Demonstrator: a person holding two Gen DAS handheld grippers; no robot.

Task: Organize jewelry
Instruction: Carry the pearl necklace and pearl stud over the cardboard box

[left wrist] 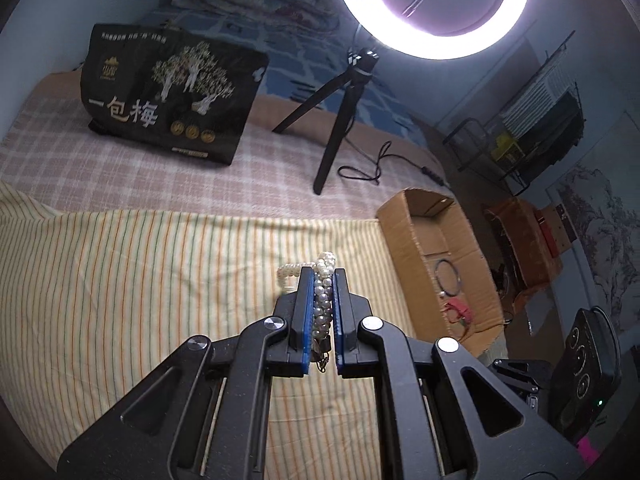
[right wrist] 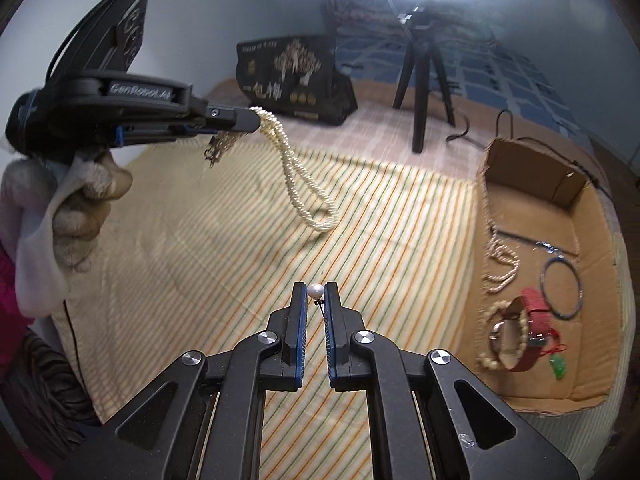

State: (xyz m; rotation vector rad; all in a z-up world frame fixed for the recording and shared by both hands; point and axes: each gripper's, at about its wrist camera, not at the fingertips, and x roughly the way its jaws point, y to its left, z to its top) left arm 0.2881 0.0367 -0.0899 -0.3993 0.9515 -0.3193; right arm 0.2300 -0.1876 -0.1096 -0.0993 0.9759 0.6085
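Now my left gripper (left wrist: 323, 276) fingers clamp the pearl necklace (right wrist: 298, 176), its loop dangling above the striped sheet (right wrist: 200, 240) at frame centre. My right gripper (right wrist: 315, 292) fingers pinch a single pearl (right wrist: 315, 290). At right, the cardboard box (right wrist: 486, 184) holds bracelets, its near wall edging open sheet.

Matte black left gripper (left wrist: 323, 276) and right gripper (right wrist: 316, 290), alike in build: angular linkage arms with triangular cut-outs, round silver screw heads at the pivots, blue pads lining the inner faces of the black fingers (right wrist: 299, 312). At upper left of the right wrist frame, white "GenRobot.AI" lettering on a black body, a blue accent beneath, one small screw near the tip. Below that, left hand (right wrist: 76, 216) in a fuzzy off-white glove, pink sleeve at lower left edge.
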